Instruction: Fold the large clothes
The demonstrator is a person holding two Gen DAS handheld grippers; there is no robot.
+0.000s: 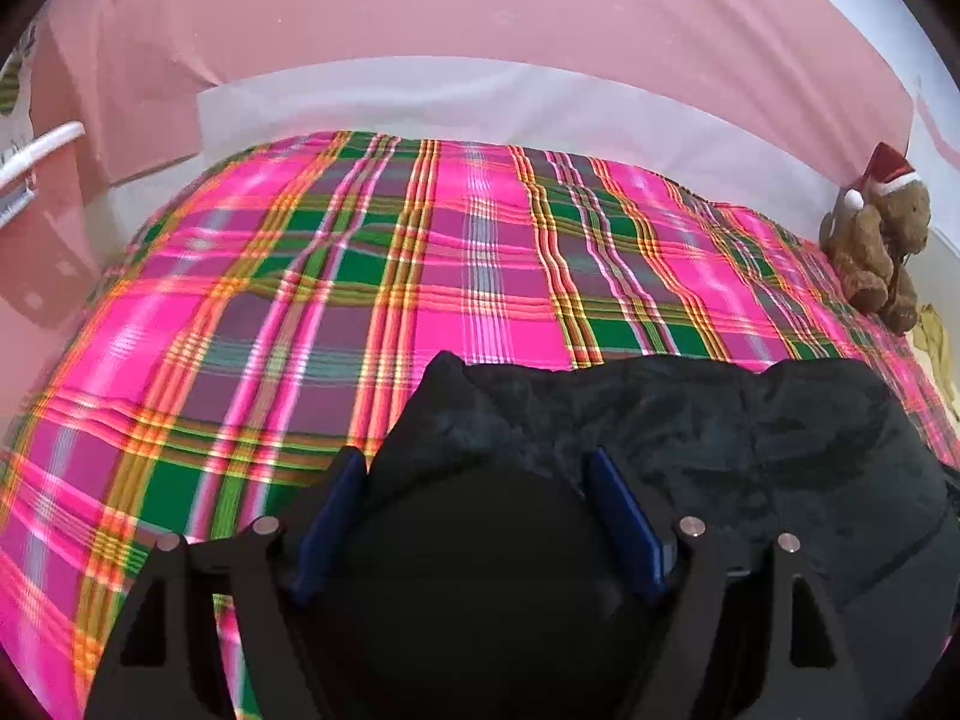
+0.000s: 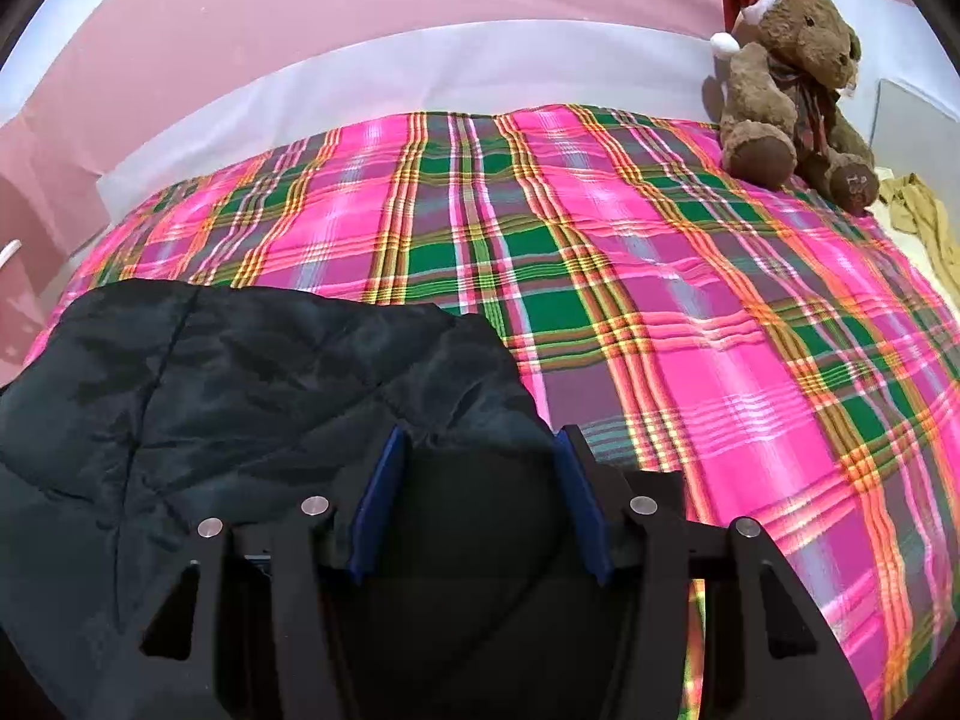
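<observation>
The left tongs [image 1: 477, 474] were clamped on a thick bunch of the dark quilted jacket [image 1: 750, 420], its blue pads [image 1: 624, 516] pressed into either side of the fabric that filled the gap. The right tongs [image 2: 480, 456] gripped another bunch of the same jacket [image 2: 210, 372] in the same way. Both pointed steeply down toward the bed, side by side, each at one corner of the garment's near edge.

The jacket lay in the lower part of both views, on the pink and green plaid bedspread [image 1: 360, 312], spreading right in the left view and left in the right view. Its slippery, padded cloth looked likely to slide out of one pair of pads if the hands pulled unevenly, leaving a skewed fold. Dragging could also ruck up the bedspread. The teddy bear in a Santa hat [image 2: 786, 78] sat well apart at the upper right.
</observation>
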